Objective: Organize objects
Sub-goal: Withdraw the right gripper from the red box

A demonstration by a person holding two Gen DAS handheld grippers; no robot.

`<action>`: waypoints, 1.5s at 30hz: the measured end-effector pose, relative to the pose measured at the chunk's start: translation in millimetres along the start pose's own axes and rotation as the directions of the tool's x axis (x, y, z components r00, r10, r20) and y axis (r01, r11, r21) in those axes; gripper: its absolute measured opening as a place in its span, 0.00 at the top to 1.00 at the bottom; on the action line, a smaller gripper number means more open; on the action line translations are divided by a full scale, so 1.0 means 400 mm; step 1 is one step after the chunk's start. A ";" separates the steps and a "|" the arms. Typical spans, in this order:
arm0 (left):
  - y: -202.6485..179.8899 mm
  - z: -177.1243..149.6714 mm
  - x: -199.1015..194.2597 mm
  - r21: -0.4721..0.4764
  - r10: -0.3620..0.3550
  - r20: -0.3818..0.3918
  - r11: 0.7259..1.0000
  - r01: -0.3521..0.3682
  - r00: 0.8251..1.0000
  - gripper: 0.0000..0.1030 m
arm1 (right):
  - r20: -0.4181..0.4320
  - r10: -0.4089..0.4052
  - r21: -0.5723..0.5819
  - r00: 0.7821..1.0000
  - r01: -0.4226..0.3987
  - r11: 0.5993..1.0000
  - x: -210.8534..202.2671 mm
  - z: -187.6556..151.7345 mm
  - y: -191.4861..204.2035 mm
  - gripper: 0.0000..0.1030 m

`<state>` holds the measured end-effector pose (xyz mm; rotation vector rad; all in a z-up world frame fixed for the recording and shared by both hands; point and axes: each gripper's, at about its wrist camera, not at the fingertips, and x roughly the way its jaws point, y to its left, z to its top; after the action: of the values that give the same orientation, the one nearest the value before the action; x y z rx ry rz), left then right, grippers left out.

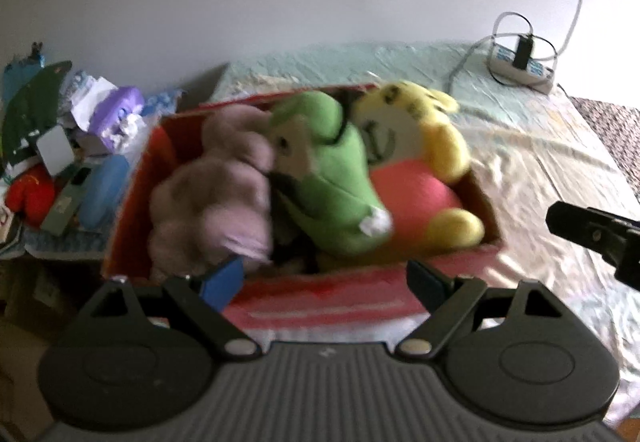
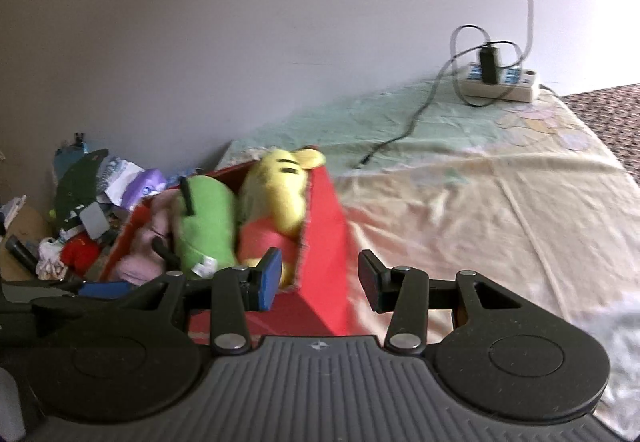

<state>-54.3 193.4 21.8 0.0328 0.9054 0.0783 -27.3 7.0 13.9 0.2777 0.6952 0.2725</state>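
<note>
Left wrist: left hand-held gripper [image 1: 324, 282] wide, empty, facing red box [image 1: 320, 298]; right wrist: right hand-held gripper [image 2: 318, 282] wide, box side.

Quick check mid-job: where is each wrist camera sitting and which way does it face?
Left wrist: behind the open left gripper, facing the red box head-on; the right gripper shows at the right edge.
Right wrist: behind the open right gripper, at the box's right side.
Shared: box, green plush, power strip.
</note>
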 end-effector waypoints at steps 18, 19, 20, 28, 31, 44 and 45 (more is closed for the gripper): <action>-0.274 -0.093 -0.033 0.138 -0.017 -0.064 0.990 0.025 0.998 0.14 | -0.082 -0.268 0.049 0.960 0.273 0.961 -0.116 -0.052 -0.168 0.54; -0.280 -0.097 -0.034 0.134 -0.027 -0.071 0.990 0.036 0.997 0.14 | -0.085 -0.272 0.045 0.958 0.277 0.960 -0.117 -0.053 -0.171 0.54; -0.285 -0.100 -0.034 0.128 -0.039 -0.076 0.991 0.049 0.996 0.14 | -0.088 -0.277 0.039 0.957 0.281 0.959 -0.116 -0.055 -0.174 0.53; -0.270 -0.131 -0.048 0.033 -0.073 -0.082 0.997 0.076 0.994 0.14 | -0.125 -0.245 -0.012 0.961 0.245 0.969 -0.090 -0.064 -0.163 0.50; -0.245 -0.142 -0.060 -0.008 -0.042 -0.070 0.999 0.042 0.997 0.07 | -0.125 -0.220 -0.047 0.968 0.215 0.975 -0.080 -0.063 -0.140 0.46; -0.136 -0.152 -0.106 -0.038 0.064 -0.037 0.997 -0.065 0.997 0.07 | -0.124 -0.182 -0.164 0.975 0.161 0.973 -0.045 -0.065 -0.007 0.34; -0.129 -0.150 -0.106 -0.040 0.068 -0.032 0.997 -0.069 0.997 0.07 | -0.127 -0.191 -0.173 0.973 0.167 0.971 -0.039 -0.064 0.003 0.33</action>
<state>-125.0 138.1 14.9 0.0242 0.9327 0.1617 -55.7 6.9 4.8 0.0395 0.8302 0.1755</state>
